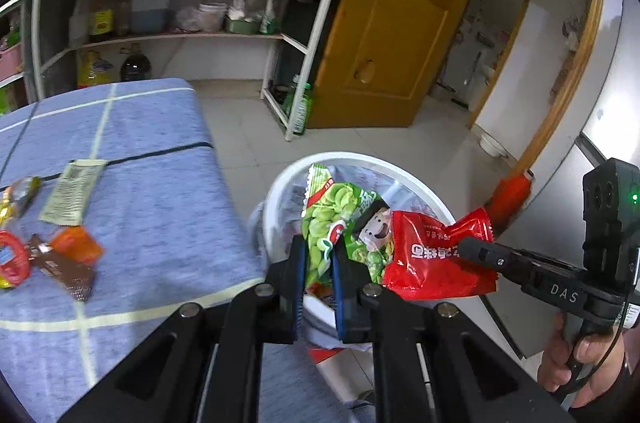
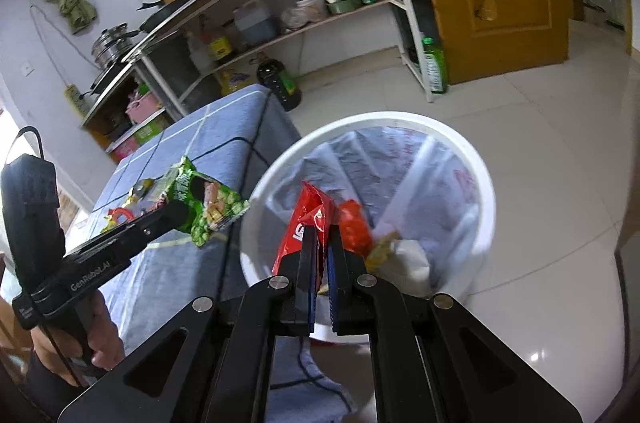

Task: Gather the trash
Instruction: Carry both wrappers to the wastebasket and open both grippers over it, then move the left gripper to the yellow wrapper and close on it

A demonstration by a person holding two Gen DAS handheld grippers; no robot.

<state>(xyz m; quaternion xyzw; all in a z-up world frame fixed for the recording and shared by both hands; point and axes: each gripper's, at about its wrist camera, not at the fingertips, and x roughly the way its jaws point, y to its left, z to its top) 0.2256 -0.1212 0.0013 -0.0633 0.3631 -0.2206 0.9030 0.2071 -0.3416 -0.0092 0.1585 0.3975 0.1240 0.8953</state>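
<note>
My left gripper (image 1: 319,247) is shut on a green snack bag (image 1: 340,219) and holds it over the white trash bin (image 1: 280,183). My right gripper (image 2: 323,239) is shut on a red snack bag (image 2: 306,223) and holds it over the same bin (image 2: 484,175), which is lined with a plastic bag and holds some wrappers. In the left wrist view the right gripper (image 1: 466,247) pinches the red bag (image 1: 432,259) from the right. In the right wrist view the left gripper (image 2: 180,211) holds the green bag (image 2: 208,203) at the bin's left edge.
Several wrappers lie on the blue checked tablecloth (image 1: 140,203): a pale sachet (image 1: 72,191), an orange packet (image 1: 76,243), a brown wrapper (image 1: 68,271). A metal kitchen rack (image 1: 180,3) stands behind, a yellow door (image 1: 400,23) to the right, tiled floor around the bin.
</note>
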